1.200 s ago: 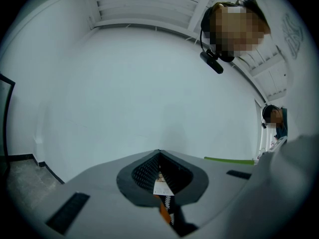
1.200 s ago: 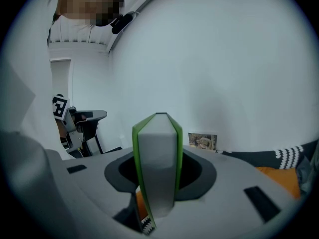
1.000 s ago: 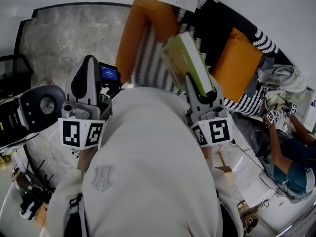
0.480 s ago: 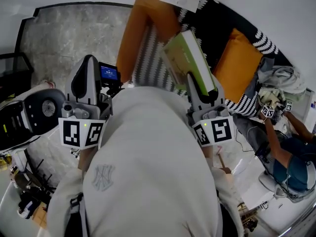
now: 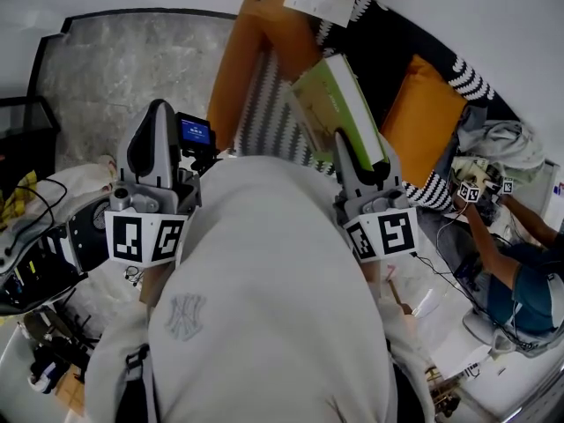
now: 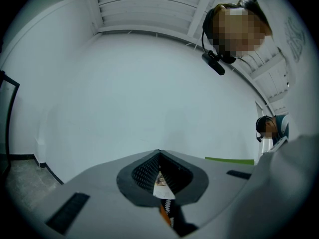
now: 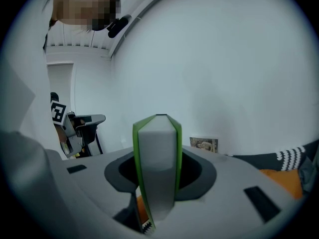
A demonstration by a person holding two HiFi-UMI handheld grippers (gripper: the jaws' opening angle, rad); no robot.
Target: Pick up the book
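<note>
Since the thick book with green covers and a white page block (image 5: 339,113) already sits clamped in the right gripper (image 5: 363,167), I'd call the pick done. Right gripper view: jaws partly spread, pads pressing on both covers, page edge facing the camera, book sticking out past the tips against the plain white wall (image 7: 239,59). In the head view it's upper centre of the frame, angled up and to the left. It is held in the air over the black-and-white patterned sofa cover (image 5: 388,42), with an orange cushion (image 5: 423,117) just to its right, and it rests on nothing I can see. What's left, by my read: only keeping the hold.

Left gripper (image 6: 159,157) — jaw tips closed together, nothing between them. In the head view it's parked at centre left, beside the person's grey sweatshirt (image 5: 264,315).

Versus the earlier frames: book and both grippers sit at the same spots, grip unchanged. Changes are all at the edges. Near the right edge, a second person's hand with small marker cubes (image 5: 467,192) has drifted up and left. At the left edge, the dark round-faced unit that was there has given way to pale cloth and cables (image 5: 70,188) — can't tell what that is.
</note>
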